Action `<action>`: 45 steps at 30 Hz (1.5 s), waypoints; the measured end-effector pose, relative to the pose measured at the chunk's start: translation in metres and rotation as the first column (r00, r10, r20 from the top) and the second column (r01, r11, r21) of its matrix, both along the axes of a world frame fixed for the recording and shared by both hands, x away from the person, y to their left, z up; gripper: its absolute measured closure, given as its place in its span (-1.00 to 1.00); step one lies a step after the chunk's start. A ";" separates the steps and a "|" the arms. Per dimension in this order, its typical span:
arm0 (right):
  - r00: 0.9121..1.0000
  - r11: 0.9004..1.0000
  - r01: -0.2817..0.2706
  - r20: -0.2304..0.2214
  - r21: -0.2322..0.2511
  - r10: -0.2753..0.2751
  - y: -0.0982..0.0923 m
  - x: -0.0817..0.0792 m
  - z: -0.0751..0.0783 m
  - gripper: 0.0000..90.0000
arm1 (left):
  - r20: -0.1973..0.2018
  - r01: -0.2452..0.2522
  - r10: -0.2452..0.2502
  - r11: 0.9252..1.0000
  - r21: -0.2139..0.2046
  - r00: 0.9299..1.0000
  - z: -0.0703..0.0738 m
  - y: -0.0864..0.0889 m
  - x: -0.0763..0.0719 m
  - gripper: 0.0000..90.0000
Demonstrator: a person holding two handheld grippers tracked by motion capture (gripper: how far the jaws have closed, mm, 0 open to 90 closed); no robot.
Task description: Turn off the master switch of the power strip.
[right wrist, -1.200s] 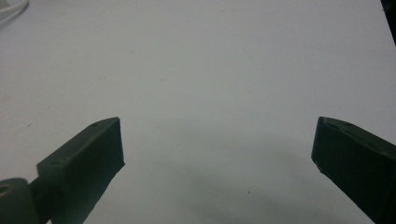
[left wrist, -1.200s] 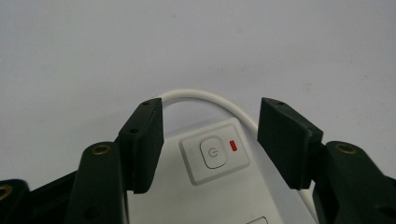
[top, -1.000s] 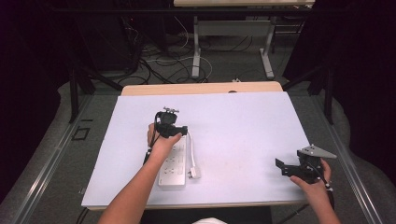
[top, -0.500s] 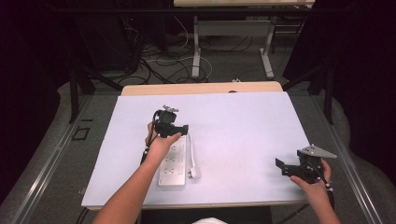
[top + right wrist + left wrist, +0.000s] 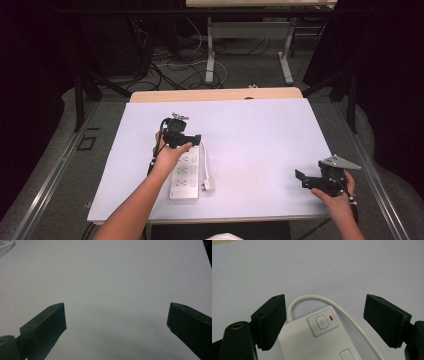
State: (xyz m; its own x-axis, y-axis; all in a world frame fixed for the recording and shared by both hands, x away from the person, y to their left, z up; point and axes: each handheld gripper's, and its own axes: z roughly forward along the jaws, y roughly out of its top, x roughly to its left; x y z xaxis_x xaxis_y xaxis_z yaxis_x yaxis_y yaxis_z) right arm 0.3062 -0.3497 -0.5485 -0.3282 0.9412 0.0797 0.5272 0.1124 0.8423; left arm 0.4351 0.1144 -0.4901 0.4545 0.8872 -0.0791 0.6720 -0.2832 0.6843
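Your left gripper hovers over the far end of the white power strip, jaws spread wide, nothing between the pads. The power button sits just ahead, centred between the jaws, red indicator beside it. The cord loops out and runs under your right-hand jaw. Risk: closing or descending here could snag that cord or drag the strip sideways. Your right gripper hangs well apart near the table edge, jaws also spread, empty.
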 end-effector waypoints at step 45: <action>1.000 1.000 -0.002 0.003 0.000 0.002 0.000 -0.001 0.003 -0.96 | 0.021 0.077 -0.076 0.995 -0.063 0.997 0.019 0.039 -0.048 -0.99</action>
State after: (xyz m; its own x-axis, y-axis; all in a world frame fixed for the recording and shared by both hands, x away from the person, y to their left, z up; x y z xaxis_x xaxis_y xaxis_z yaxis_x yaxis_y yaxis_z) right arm 0.3049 -0.3499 -0.5457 -0.3303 0.9406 0.0785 0.5248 0.1139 0.8436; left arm 0.3873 0.1533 -0.4709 0.5230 0.8430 -0.1257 0.6370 -0.2886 0.7148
